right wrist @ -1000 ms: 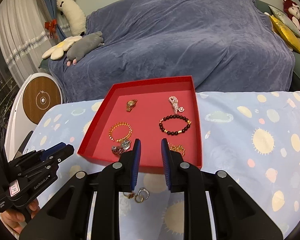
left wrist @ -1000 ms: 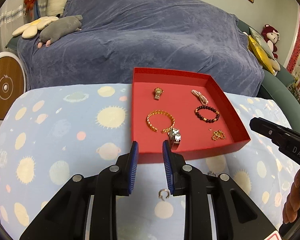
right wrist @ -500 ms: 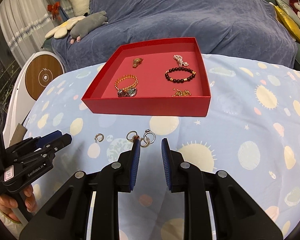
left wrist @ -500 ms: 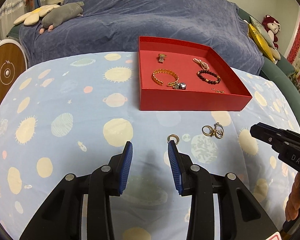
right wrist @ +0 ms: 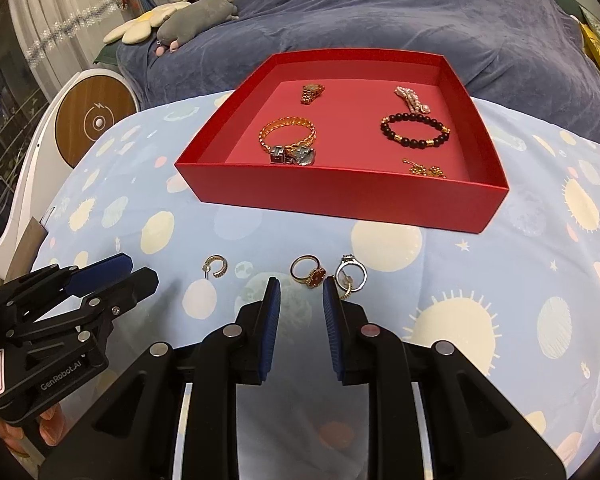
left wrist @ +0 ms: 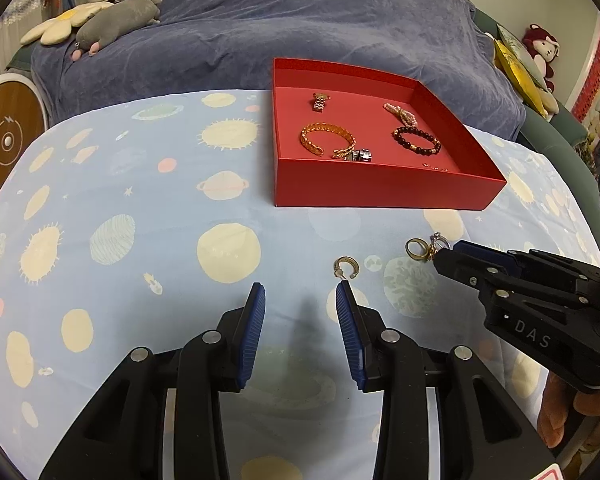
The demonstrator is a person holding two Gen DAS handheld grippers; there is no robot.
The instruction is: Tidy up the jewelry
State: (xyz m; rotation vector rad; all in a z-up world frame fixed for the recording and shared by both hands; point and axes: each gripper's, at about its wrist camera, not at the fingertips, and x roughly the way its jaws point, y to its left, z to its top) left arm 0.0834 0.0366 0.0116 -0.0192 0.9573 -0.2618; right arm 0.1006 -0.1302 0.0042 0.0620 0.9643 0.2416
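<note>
- The left gripper [left wrist: 300, 300] is held partly open and empty, with the small gold ear cuff [left wrist: 346, 268] just beyond its right fingertip, short of the red tray [left wrist: 380, 194].
- The right gripper [right wrist: 298, 292] is narrowly parted, nothing gripped; the gold ring with a red stone [right wrist: 308, 272] and the silver ring [right wrist: 352, 274] lie at its tips.
- Likely risk: the thin rings could be pushed along the soft tablecloth [left wrist: 140, 220] or pinched together.
- In the tray are seen a gold bangle [right wrist: 288, 134], a dark bead bracelet [right wrist: 415, 130], a pearl piece [right wrist: 410, 99], a small gold watch [right wrist: 311, 93] and a silver charm [right wrist: 292, 155].
</note>
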